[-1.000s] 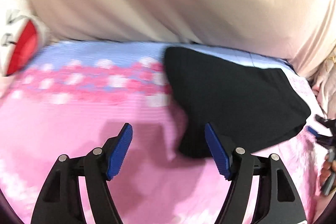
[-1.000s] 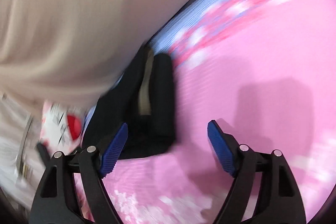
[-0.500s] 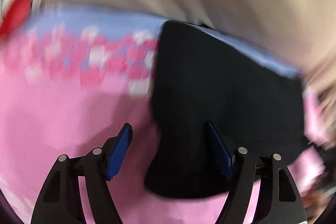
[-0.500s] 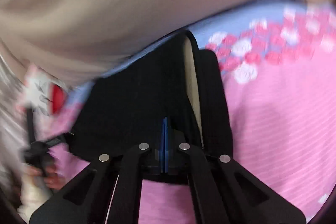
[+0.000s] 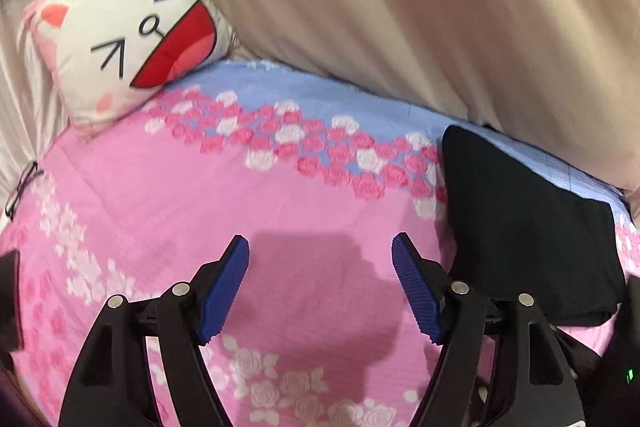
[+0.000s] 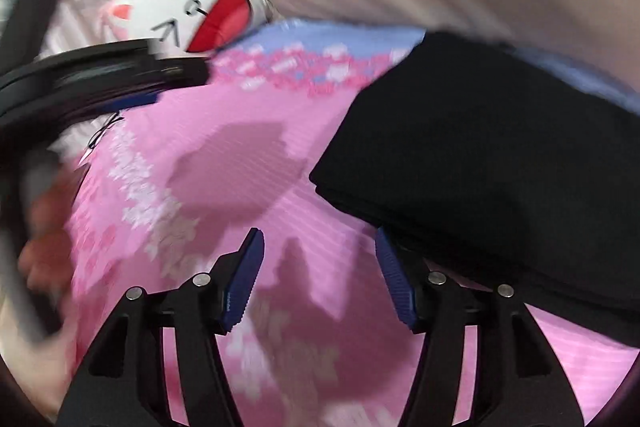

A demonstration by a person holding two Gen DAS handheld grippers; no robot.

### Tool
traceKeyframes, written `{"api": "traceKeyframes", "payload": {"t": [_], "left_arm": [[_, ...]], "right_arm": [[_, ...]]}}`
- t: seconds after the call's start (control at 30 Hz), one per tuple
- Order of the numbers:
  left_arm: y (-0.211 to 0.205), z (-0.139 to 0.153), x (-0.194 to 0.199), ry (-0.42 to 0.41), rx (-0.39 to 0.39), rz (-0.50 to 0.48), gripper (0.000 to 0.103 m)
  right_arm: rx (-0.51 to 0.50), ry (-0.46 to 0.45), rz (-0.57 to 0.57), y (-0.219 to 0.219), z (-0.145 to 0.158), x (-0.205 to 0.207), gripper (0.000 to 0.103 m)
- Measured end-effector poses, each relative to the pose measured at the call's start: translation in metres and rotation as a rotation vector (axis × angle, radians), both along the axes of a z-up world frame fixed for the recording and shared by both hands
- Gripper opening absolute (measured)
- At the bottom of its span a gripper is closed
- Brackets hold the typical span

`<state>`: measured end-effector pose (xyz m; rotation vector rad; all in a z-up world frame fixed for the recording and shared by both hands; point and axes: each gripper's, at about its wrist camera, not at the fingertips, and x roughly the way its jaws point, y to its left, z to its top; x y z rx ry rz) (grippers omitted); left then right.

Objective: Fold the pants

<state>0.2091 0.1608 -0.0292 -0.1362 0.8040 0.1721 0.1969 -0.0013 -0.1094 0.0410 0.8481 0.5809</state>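
The bed (image 5: 168, 195), covered in a pink sheet with a rose band and a blue strip along its far edge, carries everything. A beige curtain (image 5: 420, 7) hangs beyond that far edge. The black pants (image 5: 520, 227) lie folded in a compact stack at the far right corner of the bed, their far side on the blue strip and their near left edge straight and free. A cat-face pillow (image 5: 132, 39) leans at the far left corner, well apart from the pants. Between pillow and pants the sheet lies open across the whole middle and near side.

The left claw (image 5: 320, 287) hangs over bare sheet left of the pants, its jaws wide apart and having just been opening, with nothing between them. The right claw (image 6: 318, 281) also stands parted after just opening; it grips nothing, and its right pad sits beside the stack's near edge.
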Motion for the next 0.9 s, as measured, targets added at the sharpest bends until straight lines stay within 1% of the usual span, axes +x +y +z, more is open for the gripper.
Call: {"api": "traceKeyframes", "payload": {"t": [0.07,0.13,0.2,0.23,0.27,0.3,0.33,0.37,0.4,0.43,0.47,0.5,0.53,0.57,0.6,0.63,0.67,0.7,0.73,0.77,0.83,0.87,0.9], "left_arm": [[0.002,-0.004,-0.006,-0.010,0.022,0.009,0.071],[0.001,-0.007,-0.007,-0.034,0.065,0.028,0.071],[0.004,-0.006,-0.006,-0.059,0.085,0.055,0.071],[0.006,-0.005,-0.006,-0.070,0.085,0.067,0.071],[0.008,-0.005,-0.006,-0.075,0.080,0.069,0.071],[0.010,-0.004,-0.007,-0.078,0.065,0.062,0.071],[0.013,-0.004,-0.007,-0.082,0.050,0.056,0.071],[0.015,-0.004,-0.007,-0.084,0.045,0.054,0.071],[0.016,-0.006,-0.005,-0.083,0.044,0.053,0.071],[0.016,-0.008,-0.003,-0.080,0.045,0.058,0.071],[0.016,-0.011,0.000,-0.066,0.045,0.061,0.071],[0.016,-0.014,0.001,-0.052,0.045,0.060,0.071],[0.017,-0.017,0.002,-0.039,0.043,0.060,0.071],[0.020,-0.018,0.002,-0.028,0.038,0.062,0.071],[0.022,-0.018,0.000,-0.033,0.033,0.063,0.071],[0.025,-0.018,-0.001,-0.039,0.031,0.067,0.071],[0.028,-0.017,-0.002,-0.048,0.035,0.084,0.071],[0.030,-0.017,-0.002,-0.054,0.038,0.094,0.071],[0.031,-0.018,-0.001,-0.054,0.041,0.100,0.071],[0.030,-0.018,0.001,-0.048,0.043,0.100,0.071],[0.026,-0.021,0.002,-0.037,0.044,0.078,0.071],[0.023,-0.021,0.002,-0.033,0.054,0.069,0.071],[0.019,-0.018,0.001,-0.036,0.071,0.051,0.071]], "right_arm": [[0.049,-0.005,-0.047,-0.003,0.002,0.011,0.058],[0.093,0.004,-0.067,-0.003,0.000,0.021,0.057],[0.187,0.043,-0.105,-0.005,0.000,0.035,0.037],[0.243,0.062,-0.110,-0.010,0.001,0.040,0.022],[0.341,0.059,-0.102,-0.023,0.013,0.035,0.017],[0.375,0.025,-0.093,-0.031,0.025,0.026,0.017],[0.370,-0.016,-0.075,-0.035,0.036,0.016,0.017],[0.342,-0.015,-0.009,-0.030,0.039,0.012,0.015],[0.311,0.046,0.078,-0.019,0.033,0.015,0.015],[0.250,0.140,0.163,-0.004,0.019,0.019,0.015],[0.133,0.170,0.172,0.010,0.004,0.020,0.015],[0.064,0.143,0.157,0.016,-0.001,0.016,0.012],[0.084,0.115,0.148,0.014,0.004,0.010,0.016],[0.146,0.084,0.133,0.005,0.017,0.004,0.015],[0.193,0.030,0.103,-0.005,0.032,-0.001,0.015],[0.226,-0.017,0.070,-0.015,0.044,-0.002,0.015],[0.256,-0.068,0.023,-0.026,0.062,-0.001,0.015],[0.249,-0.110,-0.026,-0.033,0.073,0.006,0.015],[0.199,-0.122,-0.052,-0.033,0.075,0.019,0.016],[0.138,-0.099,-0.051,-0.025,0.067,0.034,0.016],[0.010,0.046,-0.014,-0.002,0.024,0.065,0.016],[-0.003,-0.012,-0.024,0.003,0.020,0.058,0.014],[-0.010,-0.016,-0.022,0.006,0.026,0.055,0.016]]}}
